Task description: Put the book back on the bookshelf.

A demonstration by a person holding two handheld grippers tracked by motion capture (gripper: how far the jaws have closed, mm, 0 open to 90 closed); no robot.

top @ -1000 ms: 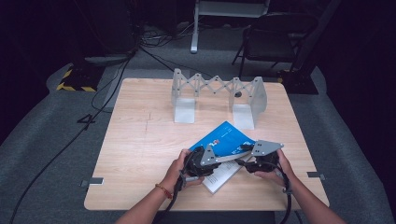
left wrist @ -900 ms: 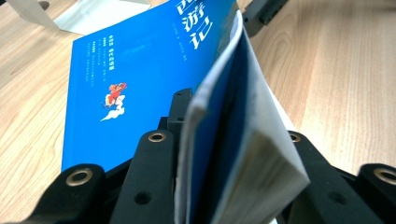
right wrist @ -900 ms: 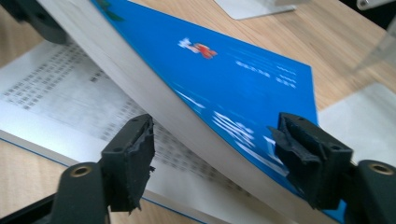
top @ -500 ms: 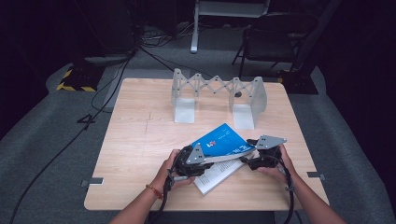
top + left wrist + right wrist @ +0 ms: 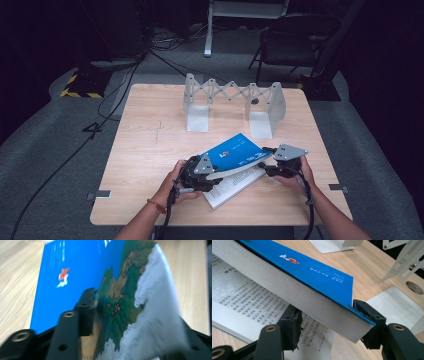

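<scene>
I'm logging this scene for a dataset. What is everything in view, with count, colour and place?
Book: one, blue cover, white pages, partly open at the table's near middle, its upper block of pages lifted.
Folding rack: one, pale grey, standing at the table's far side.
Table: one, light wood, centre of the floor.
Chair: one, black, behind the table.
Cables: several, black, on the grey floor at left.
Left claw: one, black, at the book's near left corner, jaws just opening around the cover and pages.
Right claw: one, black, jaws just closing, set either side of the lifted page block.
</scene>
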